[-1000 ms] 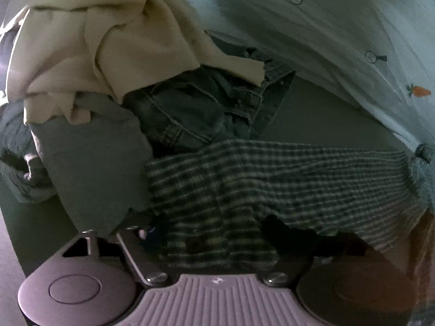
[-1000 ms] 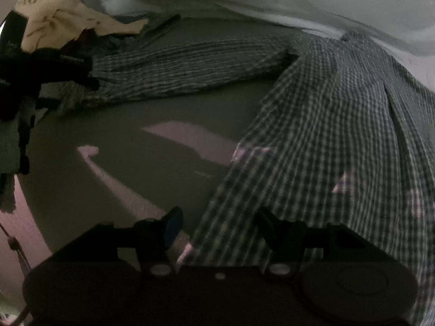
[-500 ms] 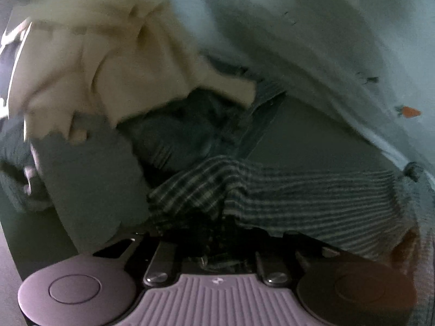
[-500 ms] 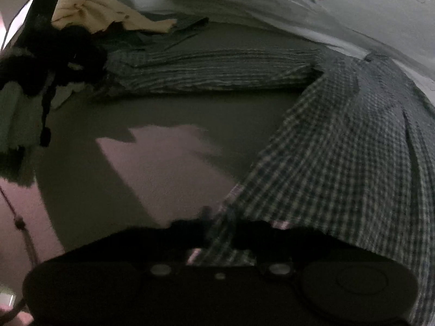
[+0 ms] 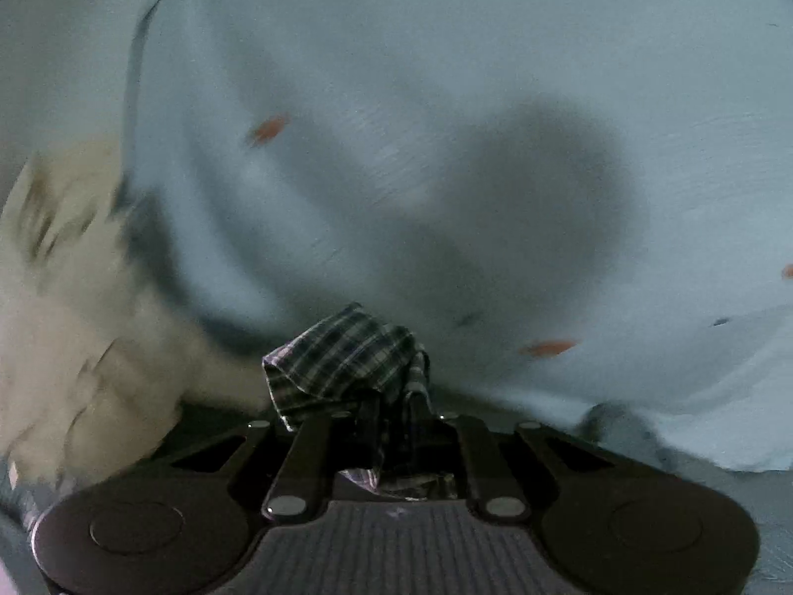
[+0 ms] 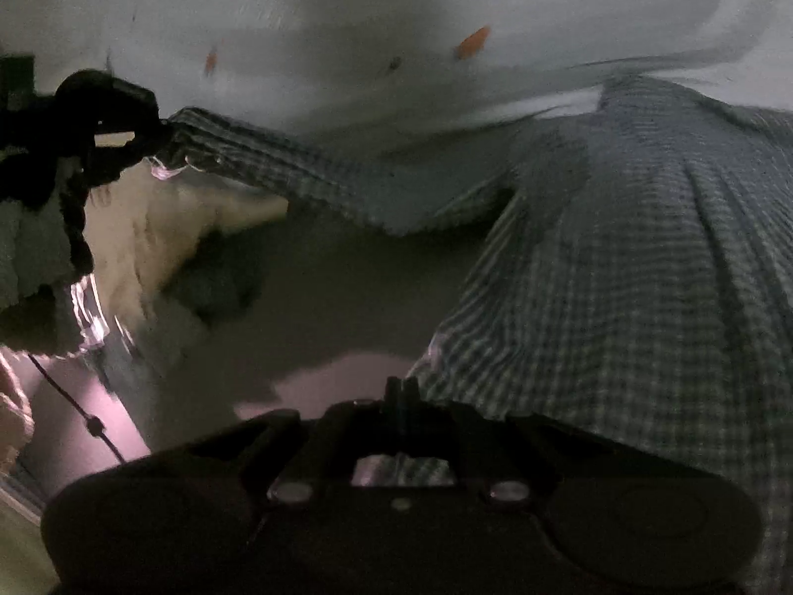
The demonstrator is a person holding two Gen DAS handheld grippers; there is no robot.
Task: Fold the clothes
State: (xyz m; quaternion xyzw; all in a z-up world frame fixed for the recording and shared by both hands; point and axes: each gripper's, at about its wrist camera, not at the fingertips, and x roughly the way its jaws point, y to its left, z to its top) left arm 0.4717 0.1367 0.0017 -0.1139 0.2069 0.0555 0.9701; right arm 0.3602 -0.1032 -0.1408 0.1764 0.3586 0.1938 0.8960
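**Both hand-held grippers pinch the checked shirt, one at the sleeve end, one at the hem**

The left hand-held gripper [image 5: 394, 409] has its jaws drawn in tight on a bunched end of the checked shirt [image 5: 347, 362]; a wad of the plaid cloth sticks up and forward from between the fingers, and a little more of it shows behind them, near the gripper's body. The jaws have just been closing, with this cloth between them. Ahead of that gripper lies a pale blue sheet [image 5: 446, 124] dotted with small orange marks, strongly blurred, and a cream garment [image 5: 74, 297] fills the lower left of that view.

The right hand-held gripper [image 6: 399, 391] has its fingers pressed together on the near edge of the same shirt [image 6: 644, 272], and a strip of checked cloth shows between the fingers close to the camera. The jaws have just been closing on that edge. From there the body of the shirt spreads away to the right over a dark grey surface [image 6: 347, 297], which I cannot name for certain. One sleeve [image 6: 277, 168] stretches leftward and upward, off the surface, to the left gripper [image 6: 148, 139], which appears as a dark shape at the left edge of that view holding the sleeve's end. The cream garment [image 6: 163, 228] lies heaped below that sleeve, and the pale sheet [image 6: 396, 25] runs along the far side.
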